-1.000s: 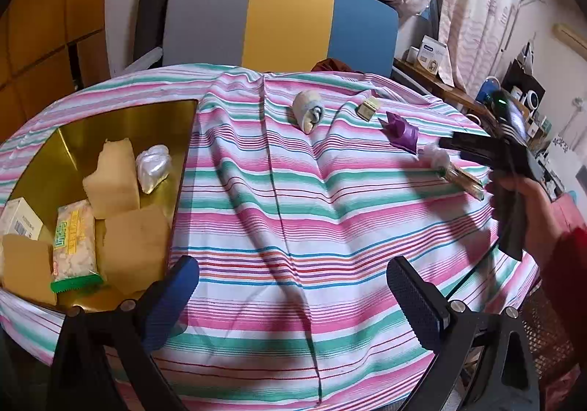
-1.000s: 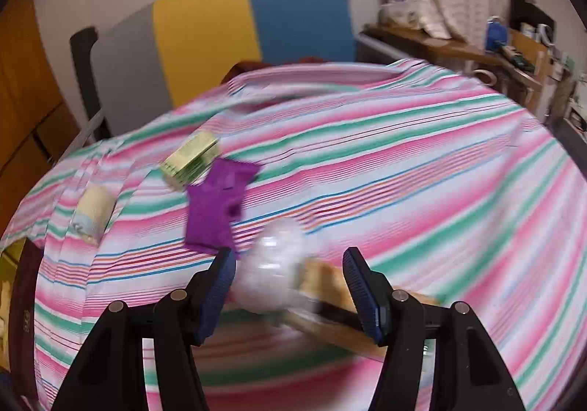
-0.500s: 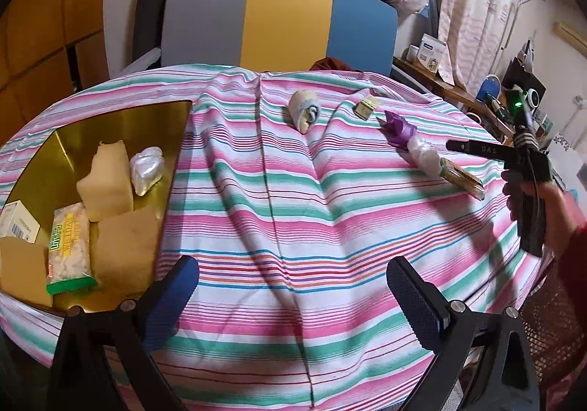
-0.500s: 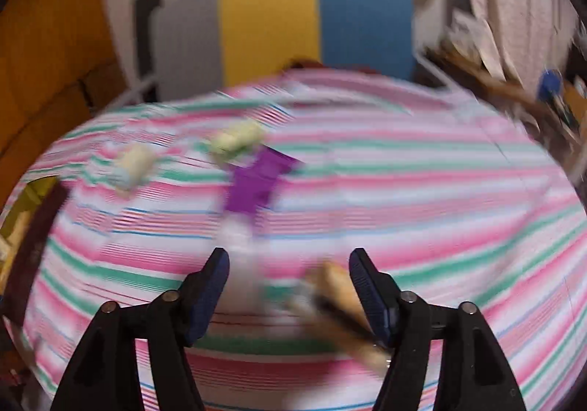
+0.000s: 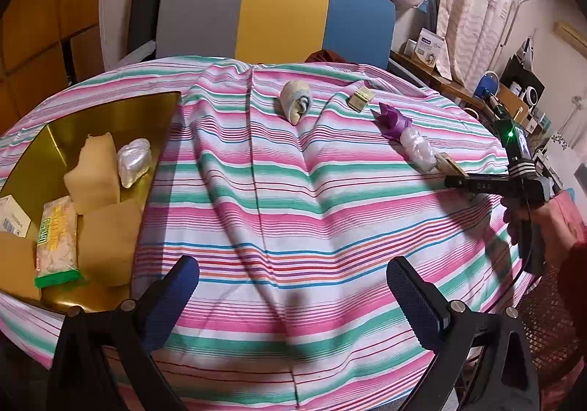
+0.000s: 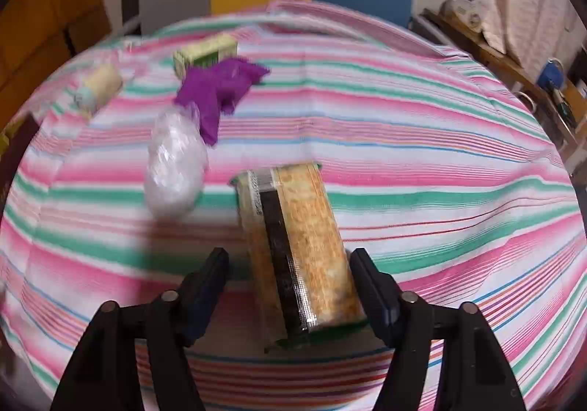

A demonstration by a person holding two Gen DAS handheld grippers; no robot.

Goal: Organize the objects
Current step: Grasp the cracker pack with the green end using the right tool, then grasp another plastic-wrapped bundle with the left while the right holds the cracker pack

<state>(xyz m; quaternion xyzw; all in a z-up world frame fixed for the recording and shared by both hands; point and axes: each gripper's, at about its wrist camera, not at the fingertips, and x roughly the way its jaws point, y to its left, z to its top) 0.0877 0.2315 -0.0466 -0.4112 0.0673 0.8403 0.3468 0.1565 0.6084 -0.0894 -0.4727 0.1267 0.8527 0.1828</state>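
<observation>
While my right gripper (image 6: 290, 286) closes, its fingers straddle the cracker packet (image 6: 297, 246) at lower centre of the right wrist view, left pad not touching. My left gripper (image 5: 293, 301) stands spread over striped cloth (image 5: 293, 191), holding nothing.

A tablecloth (image 5: 293, 191) of pink, white and green stripes with thin blue and red lines covers the table; at its nine o'clock edge lies a shiny gold tray (image 5: 106, 117) holding tan sponge blocks (image 5: 93, 176), a pearly silver packet (image 5: 134, 161) and a yellow-printed snack pack with a green end (image 5: 55, 242). Toward one o'clock sit a cream roll with a pale blue patch (image 5: 295, 105), a purple wrapper (image 6: 220, 88), a clear whitish bag (image 6: 174, 169) and an orange-speckled cracker pack crossed by a black band (image 6: 297, 249). At twelve o'clock a chair back (image 5: 279, 11) shows grey, yellow and blue panels.
</observation>
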